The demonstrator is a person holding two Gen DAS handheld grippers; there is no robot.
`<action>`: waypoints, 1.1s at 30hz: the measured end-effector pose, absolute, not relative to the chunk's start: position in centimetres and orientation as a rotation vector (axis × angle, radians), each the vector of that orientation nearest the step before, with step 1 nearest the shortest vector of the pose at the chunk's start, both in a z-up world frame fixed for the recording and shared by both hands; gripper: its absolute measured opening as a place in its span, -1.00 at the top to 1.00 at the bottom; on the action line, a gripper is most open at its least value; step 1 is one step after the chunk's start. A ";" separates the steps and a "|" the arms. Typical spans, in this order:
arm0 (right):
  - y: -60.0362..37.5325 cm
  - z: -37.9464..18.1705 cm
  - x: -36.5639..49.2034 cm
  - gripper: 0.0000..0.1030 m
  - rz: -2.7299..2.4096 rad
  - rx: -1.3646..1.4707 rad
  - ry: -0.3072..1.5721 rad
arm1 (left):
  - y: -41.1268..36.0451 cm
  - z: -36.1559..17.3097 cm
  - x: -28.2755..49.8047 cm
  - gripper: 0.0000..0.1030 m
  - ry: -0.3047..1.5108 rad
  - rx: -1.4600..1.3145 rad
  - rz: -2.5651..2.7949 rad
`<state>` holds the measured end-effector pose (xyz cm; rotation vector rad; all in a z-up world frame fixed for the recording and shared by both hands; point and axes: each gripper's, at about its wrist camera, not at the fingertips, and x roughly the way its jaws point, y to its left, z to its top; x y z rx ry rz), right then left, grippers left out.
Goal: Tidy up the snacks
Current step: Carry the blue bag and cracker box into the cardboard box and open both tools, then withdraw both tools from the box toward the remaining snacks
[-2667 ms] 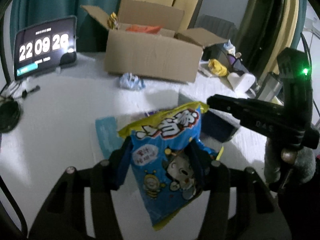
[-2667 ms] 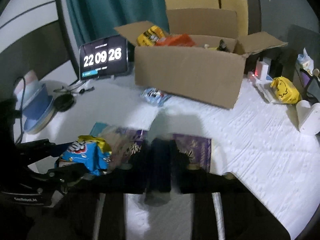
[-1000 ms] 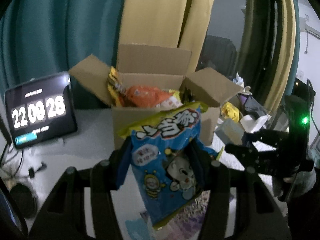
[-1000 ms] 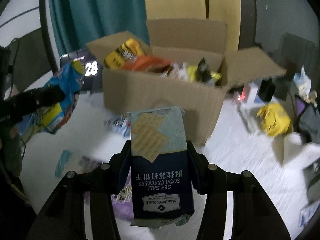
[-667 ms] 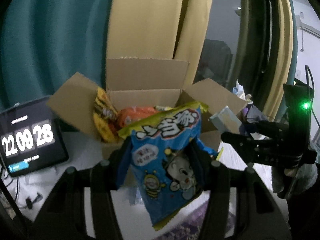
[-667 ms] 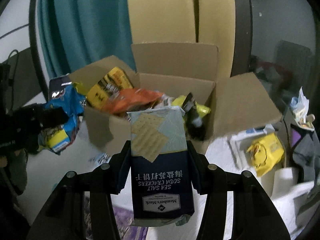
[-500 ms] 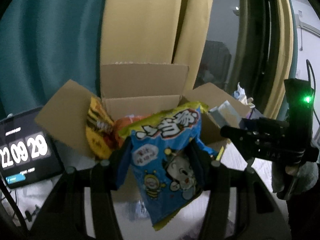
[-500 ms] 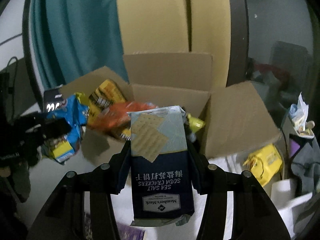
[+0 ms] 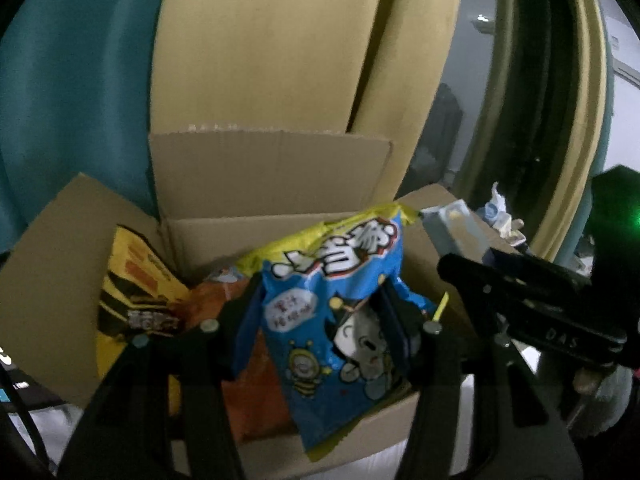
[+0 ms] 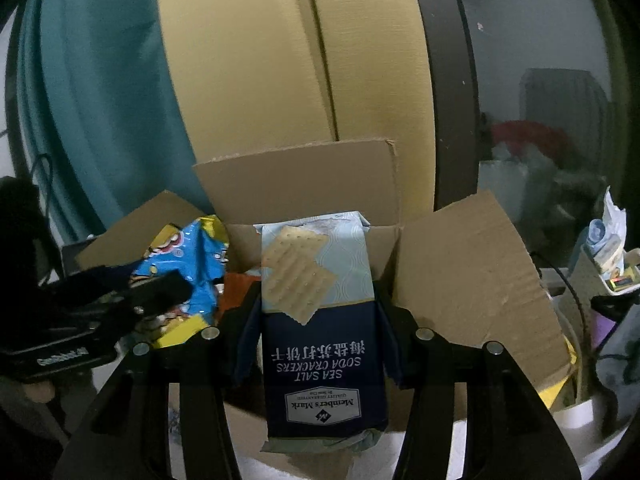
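Note:
My left gripper [image 9: 320, 312] is shut on a blue and yellow snack bag [image 9: 332, 320] and holds it over the open cardboard box [image 9: 264, 184]. My right gripper [image 10: 316, 320] is shut on a navy soda cracker pack [image 10: 320, 336] and holds it above the same box [image 10: 468, 280]. Inside the box lie a yellow and black pack [image 9: 136, 296] and an orange bag [image 9: 248, 392]. The right gripper and its pack's top [image 9: 452, 232] show at the right of the left wrist view. The left gripper and its bag [image 10: 188, 264] show at the left of the right wrist view.
Teal [image 9: 72, 92] and yellow [image 9: 260, 48] curtains hang behind the box. The box flaps stand open on all sides [image 10: 472, 264]. Clutter of small items [image 10: 608, 256] sits on the table to the right. A dark tablet edge [image 9: 12, 384] lies at far left.
Both grippers have risen from the table and moved forward with their packs, from in front of the box to just over its opening. The clock tablet has slid out of view.

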<state>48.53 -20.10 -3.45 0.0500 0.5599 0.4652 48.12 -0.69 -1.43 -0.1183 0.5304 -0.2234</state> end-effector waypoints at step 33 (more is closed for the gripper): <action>-18.6 -5.4 40.0 -0.44 0.465 0.034 0.631 | 3.4 -1.0 34.7 -0.69 0.477 -0.144 -0.140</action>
